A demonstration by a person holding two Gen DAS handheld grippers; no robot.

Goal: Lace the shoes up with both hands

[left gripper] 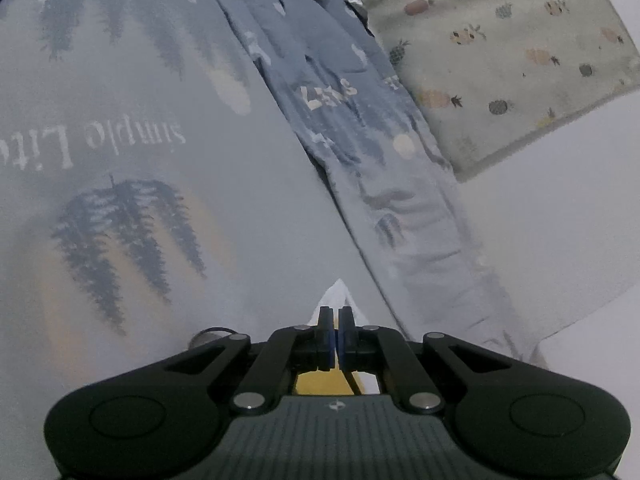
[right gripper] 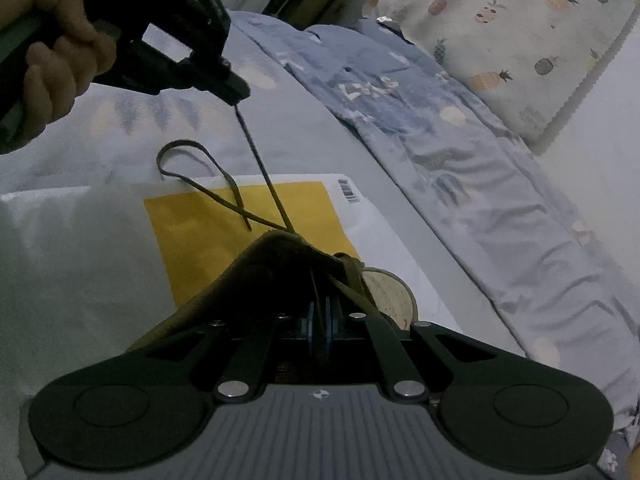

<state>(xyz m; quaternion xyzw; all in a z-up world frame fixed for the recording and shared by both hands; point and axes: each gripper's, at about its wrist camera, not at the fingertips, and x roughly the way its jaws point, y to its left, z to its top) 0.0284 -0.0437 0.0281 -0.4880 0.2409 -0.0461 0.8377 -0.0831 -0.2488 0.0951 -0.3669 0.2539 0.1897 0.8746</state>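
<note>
The shoe [right gripper: 280, 264] looks like a soft, matt brown suede with a napped surface, and its lace [right gripper: 224, 184] is a flat, dull woven cord. Under the shoe lies a smooth plastic mailer bag [right gripper: 80, 240], white with a yellow panel and faintly glossy. Around the bag spreads a matt printed cotton sheet [left gripper: 248, 208]; beyond it a rumpled blue quilt [right gripper: 460, 168] and a pineapple-print cloth pillow [right gripper: 520, 40]. The right gripper [right gripper: 319, 320] is matt black plastic with shiny metal rivets.
</note>
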